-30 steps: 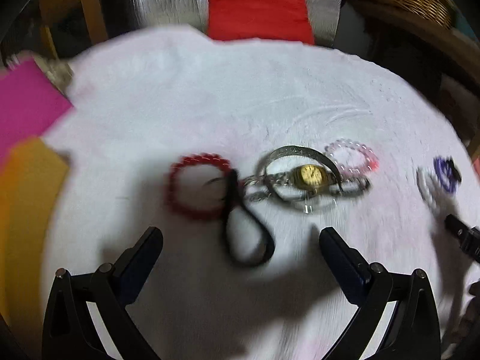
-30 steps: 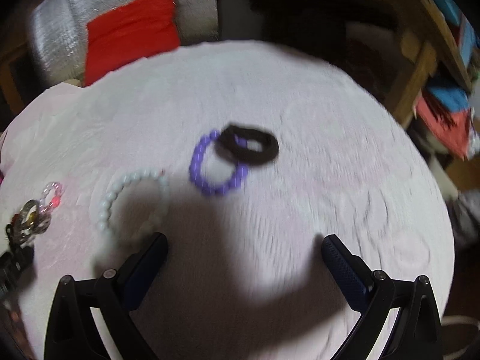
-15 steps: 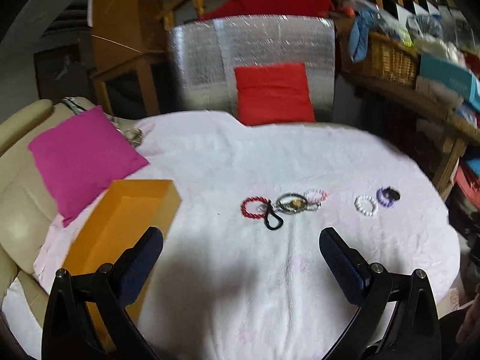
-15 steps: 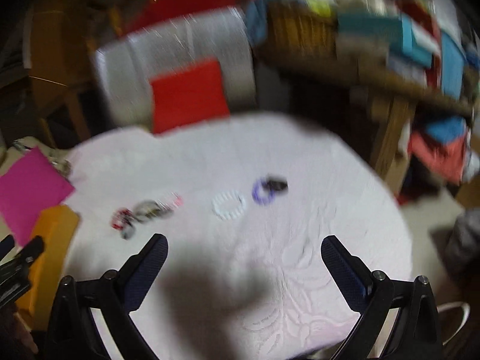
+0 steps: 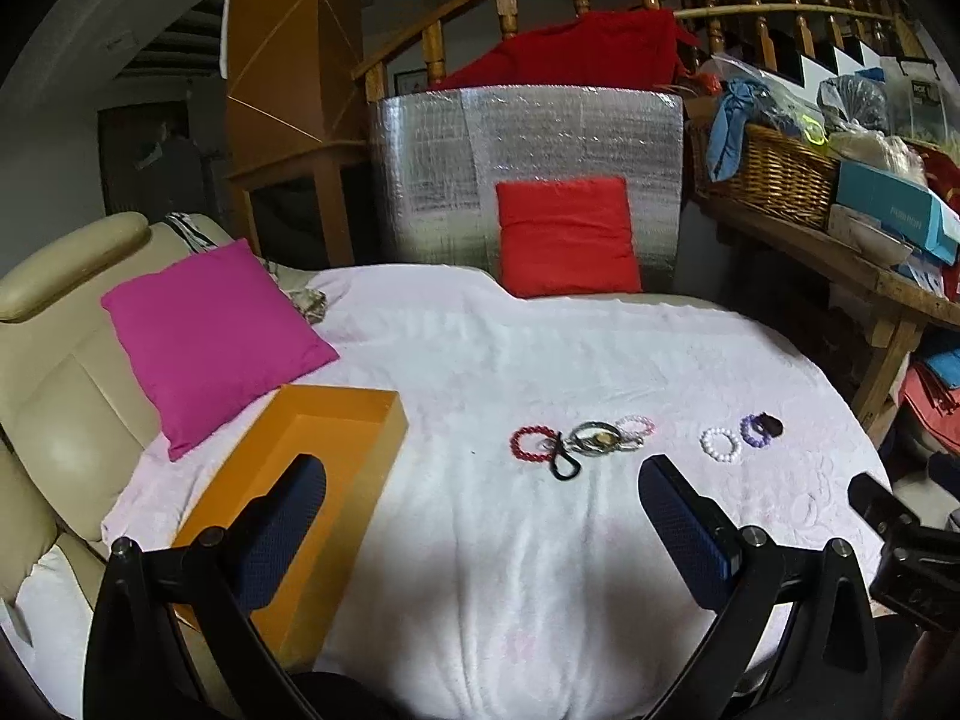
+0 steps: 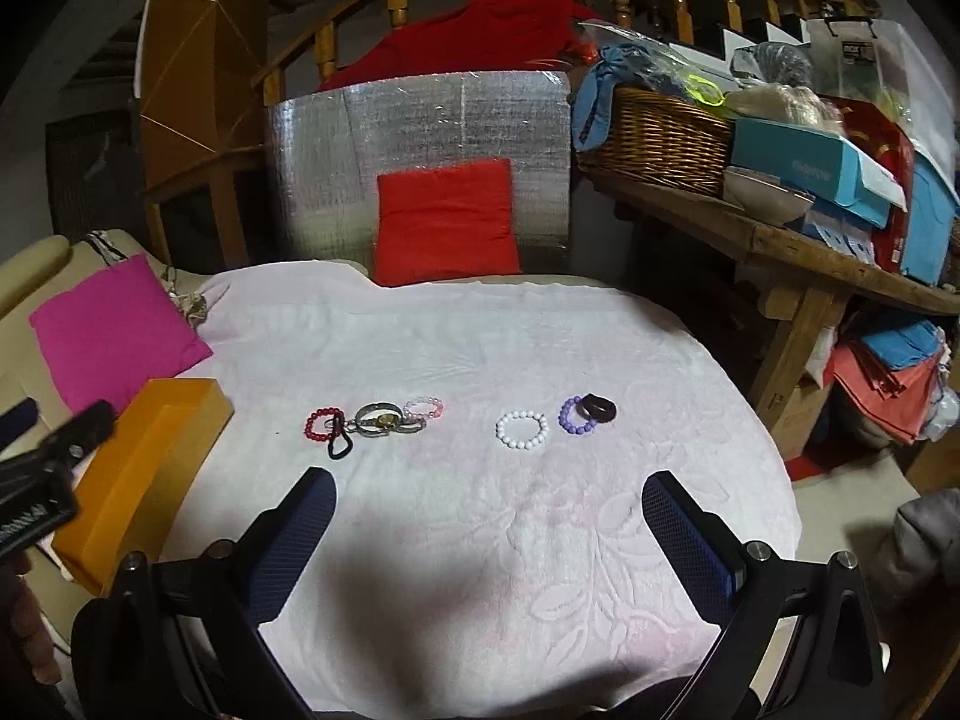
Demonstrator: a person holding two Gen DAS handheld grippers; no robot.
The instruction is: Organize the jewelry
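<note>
Jewelry lies in a row across the middle of both frames on a white textured blanket (image 6: pixel 480 516) covering the table: a gold-faced metal wristwatch (image 6: pixel 380 419), a black elastic loop (image 6: pixel 338 441), a red bead bracelet (image 6: pixel 317 423), a white bead bracelet (image 6: pixel 521 429), a dark brown band (image 6: pixel 597 407) overlapping a purple bead bracelet (image 6: pixel 573 417), and a pink bead bracelet (image 6: pixel 427 407). An open orange rectangular box (image 5: pixel 300 492) sits at the left of the frames. The left gripper (image 5: pixel 480 528) and right gripper (image 6: pixel 487 537) sit at the bottom of their frames, jaws spread wide, holding nothing.
</note>
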